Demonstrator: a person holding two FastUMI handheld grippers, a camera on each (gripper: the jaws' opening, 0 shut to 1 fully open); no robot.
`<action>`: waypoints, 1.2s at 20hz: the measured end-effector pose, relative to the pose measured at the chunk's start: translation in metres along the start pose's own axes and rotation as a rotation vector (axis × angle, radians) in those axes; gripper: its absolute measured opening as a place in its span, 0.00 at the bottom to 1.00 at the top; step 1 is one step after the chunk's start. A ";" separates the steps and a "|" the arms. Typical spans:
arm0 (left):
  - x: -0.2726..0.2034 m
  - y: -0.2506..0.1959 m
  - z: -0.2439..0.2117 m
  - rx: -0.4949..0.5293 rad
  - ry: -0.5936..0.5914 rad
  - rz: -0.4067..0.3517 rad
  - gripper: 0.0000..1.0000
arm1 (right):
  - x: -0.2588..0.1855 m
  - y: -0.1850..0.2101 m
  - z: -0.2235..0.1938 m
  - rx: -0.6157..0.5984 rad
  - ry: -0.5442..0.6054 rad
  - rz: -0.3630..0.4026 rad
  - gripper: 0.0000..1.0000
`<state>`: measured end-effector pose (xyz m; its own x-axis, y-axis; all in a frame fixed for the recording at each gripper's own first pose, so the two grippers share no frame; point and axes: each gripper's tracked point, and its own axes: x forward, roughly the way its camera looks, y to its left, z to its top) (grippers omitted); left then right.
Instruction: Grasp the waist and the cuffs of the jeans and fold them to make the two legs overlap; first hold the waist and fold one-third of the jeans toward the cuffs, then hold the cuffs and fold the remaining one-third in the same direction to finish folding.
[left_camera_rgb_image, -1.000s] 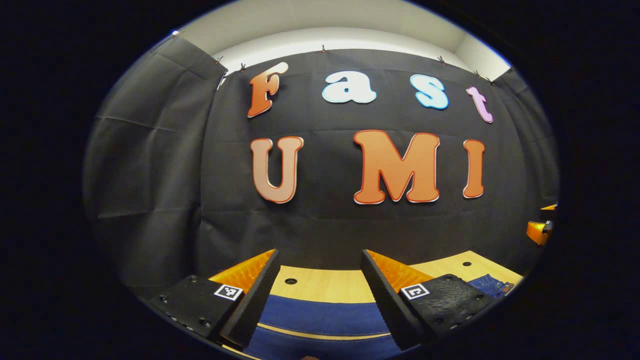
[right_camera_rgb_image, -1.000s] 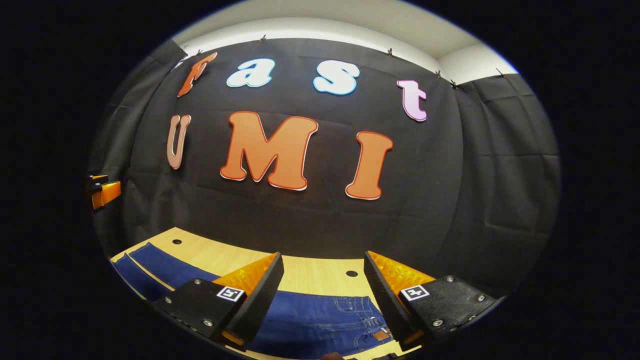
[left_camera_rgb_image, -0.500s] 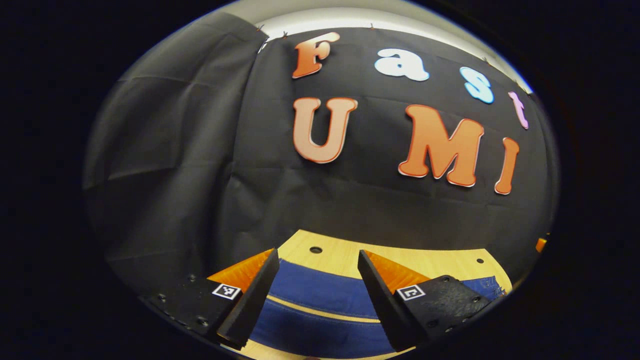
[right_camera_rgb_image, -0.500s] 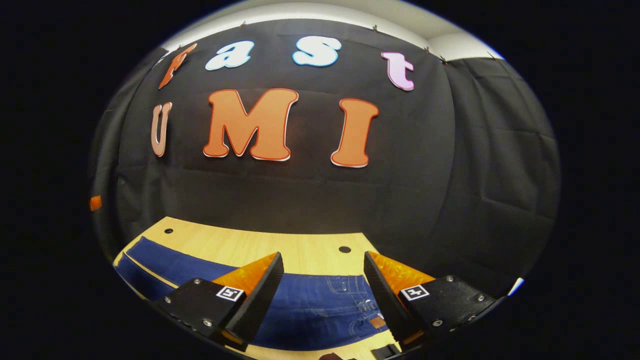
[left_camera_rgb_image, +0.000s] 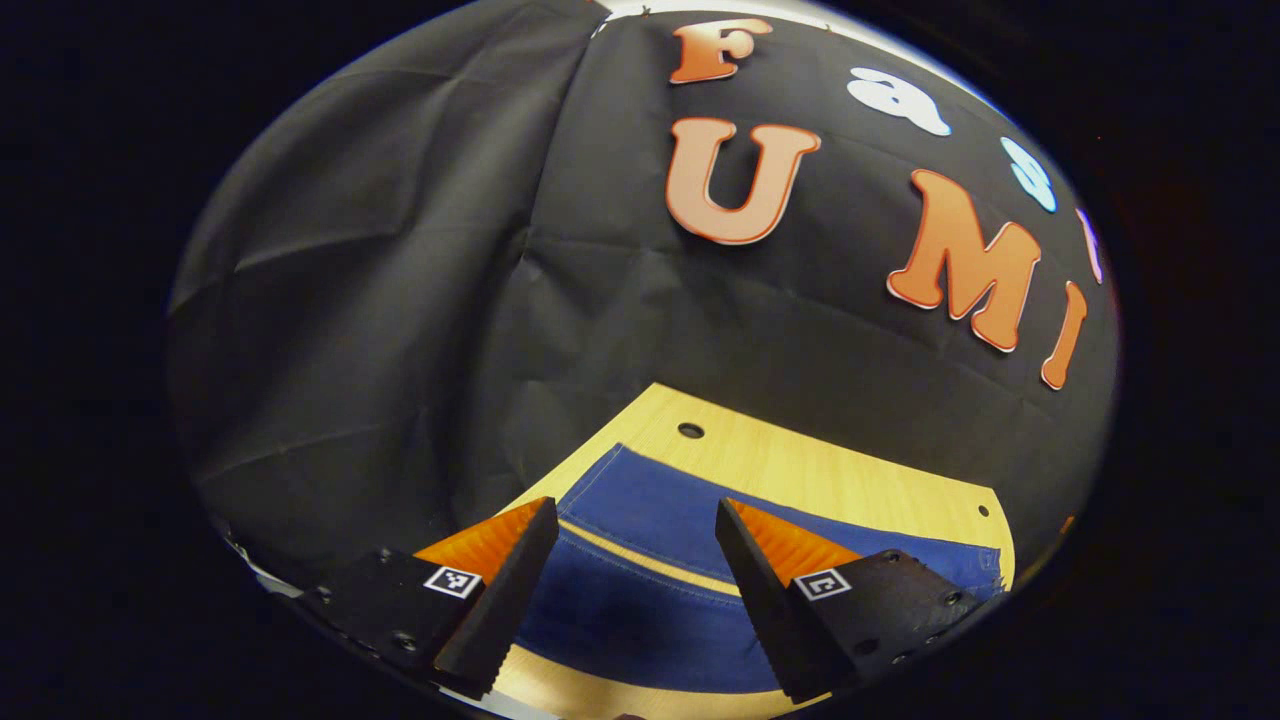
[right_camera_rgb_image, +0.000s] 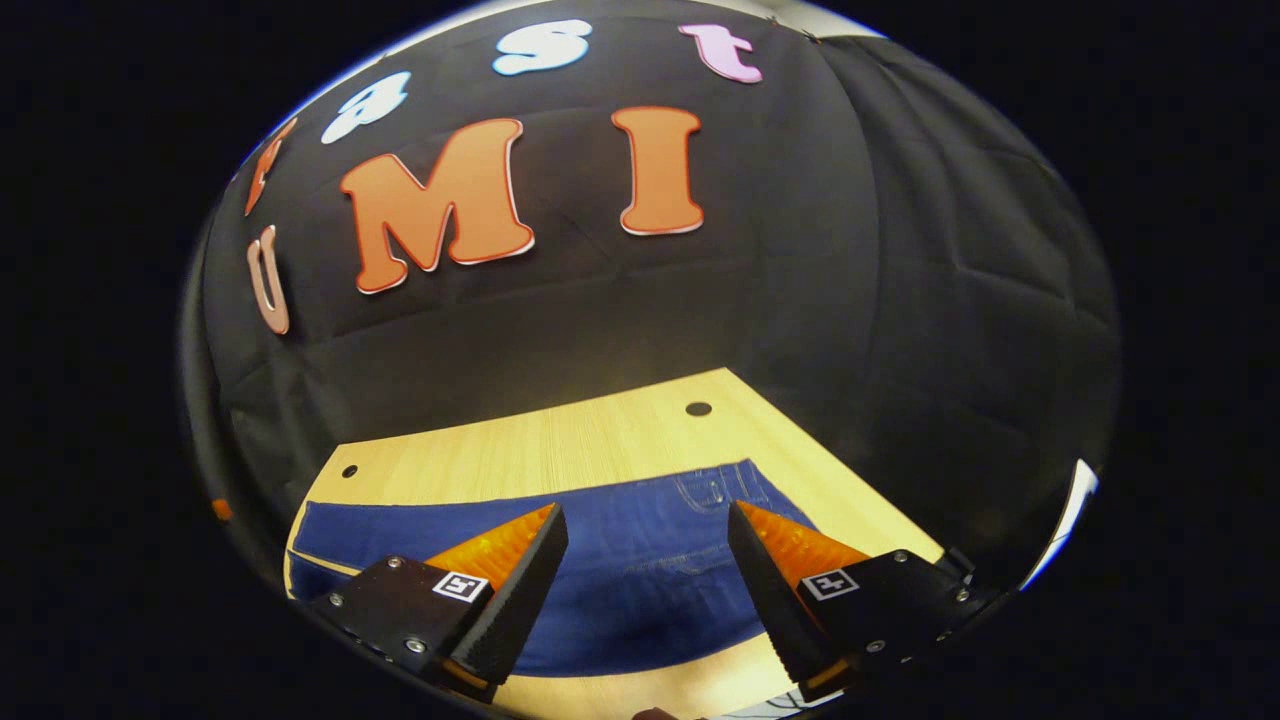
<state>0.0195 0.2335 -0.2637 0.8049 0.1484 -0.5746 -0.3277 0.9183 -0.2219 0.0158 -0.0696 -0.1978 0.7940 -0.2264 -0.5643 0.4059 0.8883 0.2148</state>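
Left gripper view, left gripper (left_camera_rgb_image: 637, 585) agape over jeans (left_camera_rgb_image: 640, 620) on table (left_camera_rgb_image: 790, 465), right gripper (right_camera_rgb_image: 645, 585) likewise, both holding nothing

Even overhead light, desk (left_camera_rgb_image: 800, 470) bright, wall cloth (right_camera_rgb_image: 900, 300) dim. Strong fisheye bending at edges. Sharp near tongs (left_camera_rgb_image: 637, 560), no glare, soft shadows.

Black cloth wall (left_camera_rgb_image: 400, 300) fills upper and middle frame in left gripper view, creased, vertical seam at upper centre. Same cloth (right_camera_rgb_image: 900, 300) across right gripper view, folds at right. Pale wooden bench (left_camera_rgb_image: 800, 470) at lower centre, light grain, small round holes (left_camera_rgb_image: 690, 430) near far edge; another hole (right_camera_rgb_image: 698, 408) in right gripper view. Lighting dim, warm on bench top.
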 end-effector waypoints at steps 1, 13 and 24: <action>0.007 0.009 -0.009 -0.024 0.032 -0.002 0.98 | 0.003 -0.002 -0.010 0.030 0.037 -0.006 0.98; 0.041 0.086 -0.140 -0.342 0.475 -0.028 0.98 | 0.003 0.007 -0.112 0.398 0.349 -0.053 0.98; 0.040 0.109 -0.193 -0.758 0.559 0.064 0.95 | 0.040 -0.058 -0.159 0.665 0.522 -0.051 0.98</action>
<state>-0.0794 0.2687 -0.4628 0.4846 -0.1878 -0.8544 -0.7557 0.4021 -0.5170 -0.0482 -0.0670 -0.3595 0.5232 0.0992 -0.8464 0.7470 0.4247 0.5115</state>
